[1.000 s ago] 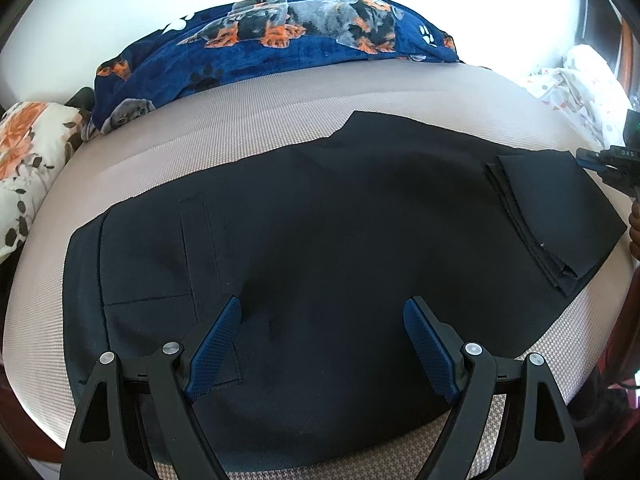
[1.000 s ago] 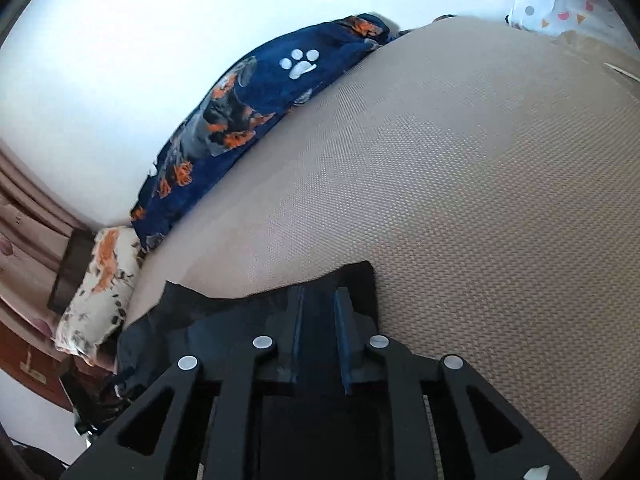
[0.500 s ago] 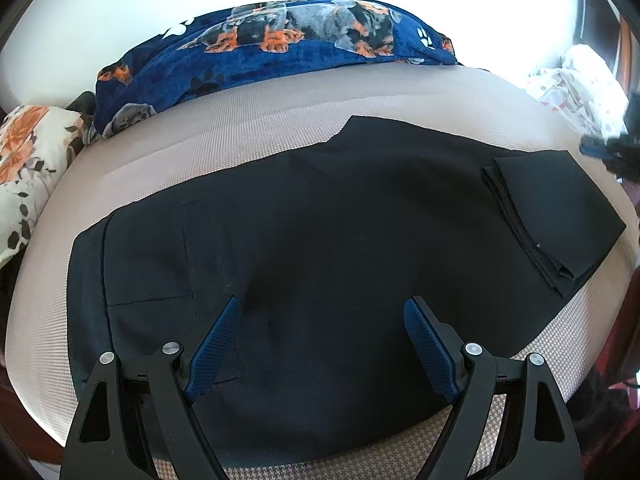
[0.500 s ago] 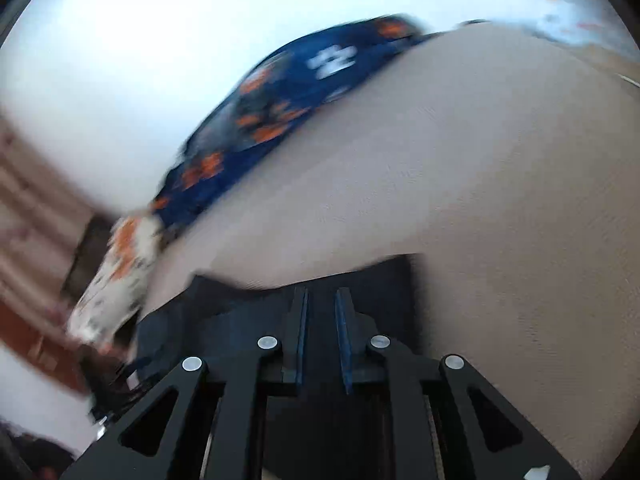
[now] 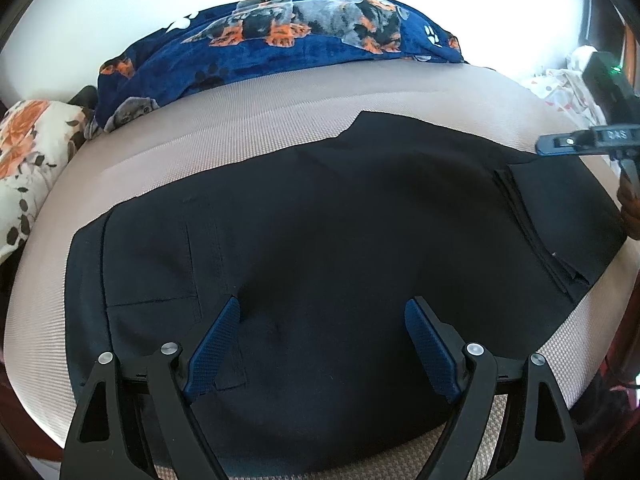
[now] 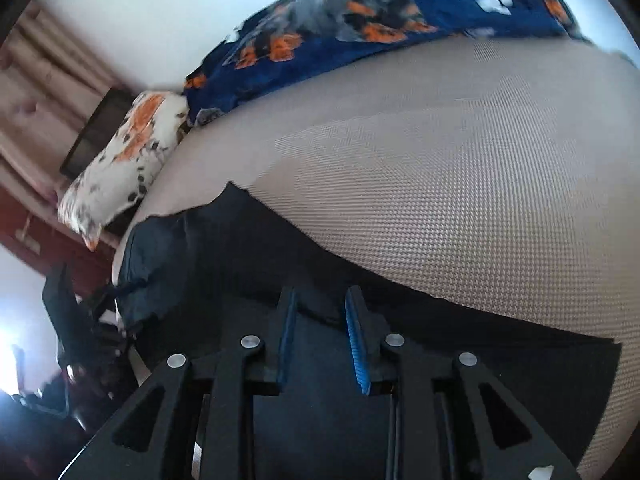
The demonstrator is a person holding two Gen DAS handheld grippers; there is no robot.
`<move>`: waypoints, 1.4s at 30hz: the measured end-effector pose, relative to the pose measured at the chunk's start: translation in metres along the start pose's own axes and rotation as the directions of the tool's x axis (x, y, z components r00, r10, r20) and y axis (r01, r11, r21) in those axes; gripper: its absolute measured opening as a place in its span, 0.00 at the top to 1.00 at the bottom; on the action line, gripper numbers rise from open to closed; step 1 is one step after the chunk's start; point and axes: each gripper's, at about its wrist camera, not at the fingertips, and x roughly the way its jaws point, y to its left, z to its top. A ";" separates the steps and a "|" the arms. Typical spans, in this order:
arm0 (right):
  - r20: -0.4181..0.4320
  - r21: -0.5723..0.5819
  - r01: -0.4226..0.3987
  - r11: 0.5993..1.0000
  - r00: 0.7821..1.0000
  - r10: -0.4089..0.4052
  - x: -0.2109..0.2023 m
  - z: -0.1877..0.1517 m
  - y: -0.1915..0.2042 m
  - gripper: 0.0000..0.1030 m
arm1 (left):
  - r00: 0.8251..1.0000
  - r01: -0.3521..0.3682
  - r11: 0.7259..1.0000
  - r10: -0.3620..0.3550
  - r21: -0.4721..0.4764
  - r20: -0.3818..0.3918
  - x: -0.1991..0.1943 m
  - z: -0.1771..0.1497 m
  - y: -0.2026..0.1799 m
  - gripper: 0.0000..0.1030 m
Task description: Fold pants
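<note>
Black pants (image 5: 320, 240) lie flat mid-frame, right end folded over; left gripper (image 5: 322, 320) spread wide, right gripper (image 6: 320, 320) narrowly parted, holding nothing.

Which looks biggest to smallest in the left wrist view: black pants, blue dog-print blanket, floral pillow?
1. Black pants, filling most of the frame, though they lie nearest the camera.
2. Blue dog-print blanket, farther back, so its true size is unsure.
3. Floral pillow, partly cut off at the edge.
</note>
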 end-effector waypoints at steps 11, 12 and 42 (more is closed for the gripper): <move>-0.043 -0.019 0.076 0.997 0.996 -0.076 0.012 -0.003 -0.008 0.80 | 1.000 -0.002 1.000 0.002 0.010 0.005 0.002 0.000 -0.002 0.12; -0.031 -0.025 0.106 0.994 0.994 -0.107 0.011 -0.002 -0.010 0.82 | 1.000 -0.003 1.000 0.003 0.012 0.004 0.002 0.000 -0.003 0.12; 0.215 0.252 -0.119 0.960 0.975 0.065 -0.116 -0.142 -0.100 0.81 | 0.998 0.013 1.000 -0.014 0.012 0.068 -0.024 0.002 -0.008 0.12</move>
